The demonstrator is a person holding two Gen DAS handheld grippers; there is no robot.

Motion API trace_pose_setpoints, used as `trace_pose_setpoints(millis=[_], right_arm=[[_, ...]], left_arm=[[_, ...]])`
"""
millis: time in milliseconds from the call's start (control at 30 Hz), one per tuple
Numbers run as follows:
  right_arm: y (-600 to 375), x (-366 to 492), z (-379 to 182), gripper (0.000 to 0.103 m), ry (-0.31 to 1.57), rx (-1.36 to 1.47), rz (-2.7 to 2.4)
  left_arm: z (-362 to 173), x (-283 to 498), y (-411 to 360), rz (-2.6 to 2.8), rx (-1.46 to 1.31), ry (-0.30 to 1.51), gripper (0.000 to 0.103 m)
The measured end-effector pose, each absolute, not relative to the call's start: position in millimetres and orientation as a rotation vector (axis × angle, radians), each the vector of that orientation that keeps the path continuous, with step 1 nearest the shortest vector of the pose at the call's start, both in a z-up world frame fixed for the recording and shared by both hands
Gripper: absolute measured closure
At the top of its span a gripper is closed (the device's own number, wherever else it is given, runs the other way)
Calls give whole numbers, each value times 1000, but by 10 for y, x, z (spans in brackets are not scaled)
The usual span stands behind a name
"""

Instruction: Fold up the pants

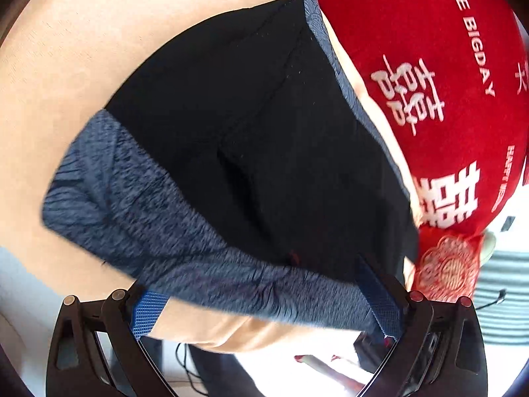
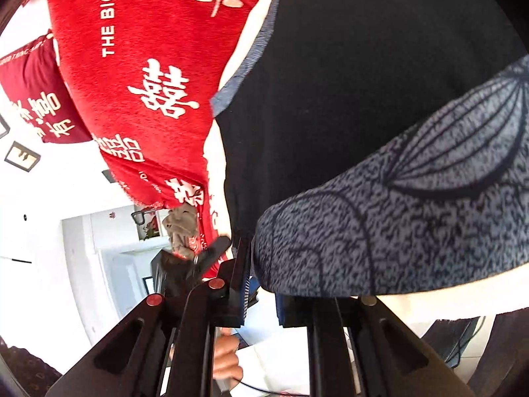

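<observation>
Pants (image 1: 271,139), black with a blue-grey patterned band, lie spread on a tan cushion (image 1: 66,53), partly folded so the band (image 1: 139,205) runs along the near edge. A narrow strip of the same patterned cloth edges the far side of the black part, next to a red pillow (image 1: 429,66) printed with white characters and the words "THE BIGDAY".

The left claw (image 1: 267,304) stands wide open at the near edge of the pants. Its blue-padded fingers (image 1: 148,311) sit one to each side of the patterned band, and the cloth passes between them without being pinched.

In the right wrist view the band (image 2: 413,215), marked with dark leaf-like lines, fills the right of the frame, with the black cloth above it and the red pillow to the left. The right claw (image 2: 264,294) has its fingers drawn near together at the lower corner of the band, and the band's edge hangs over them. Whether they pinch the cloth cannot be told. A second, darker red pillow (image 2: 36,99) lies further left, near a white wall (image 2: 49,231).
</observation>
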State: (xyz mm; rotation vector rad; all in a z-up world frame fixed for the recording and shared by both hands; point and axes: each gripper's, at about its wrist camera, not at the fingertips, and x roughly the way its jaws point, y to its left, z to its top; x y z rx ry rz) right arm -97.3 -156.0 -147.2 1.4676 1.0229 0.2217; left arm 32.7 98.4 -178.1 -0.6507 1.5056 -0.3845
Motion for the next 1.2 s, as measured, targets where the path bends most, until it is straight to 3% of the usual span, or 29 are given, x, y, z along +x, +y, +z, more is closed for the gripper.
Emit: trace_pose_setpoints(millis=[33, 67, 133, 233, 300, 433, 667, 733, 767, 800, 933, 1200], right_arm=[[-1563, -969, -1480, 89, 1028, 1461, 226], [-1572, -973, -1492, 89, 1036, 1453, 233], [-1583, -992, -1512, 85, 1063, 1429, 226], [-1664, -1163, -1629, 77, 1108, 1393, 202], [-1750, -1311, -1704, 52, 1123, 1368, 183], [-1998, -1627, -1871, 51, 1074, 1436, 101], [-2161, -1981, -2259, 51, 756, 1787, 42], [-2175, -2013, -2220, 70, 739, 1791, 8], [-2191, -2008, -2167, 92, 744, 1779, -12], [-2239, -2004, -2087, 95, 779, 1747, -31], [-2409, -1737, -1528, 96, 933, 1486, 43], [-2938, -663, -829, 93, 1103, 1238, 196]], left_arm=[[-1805, 354, 978, -374, -663, 1495, 10], [-1821, 371, 967, -365, -665, 1485, 37], [-1861, 402, 960, -383, -657, 1497, 66], [-1783, 434, 946, -429, -614, 1474, 79], [-1665, 481, 933, -461, -567, 1457, 79], [-1552, 613, 851, -517, -521, 1459, 79], [-1477, 642, 835, -552, -488, 1494, 79], [-1473, 645, 812, -552, -448, 1498, 79], [-1481, 638, 803, -548, -432, 1502, 79], [-1498, 632, 801, -542, -426, 1507, 79], [-1504, 596, 795, -492, -426, 1526, 79], [-925, 1011, 488, -467, -450, 1414, 79]])
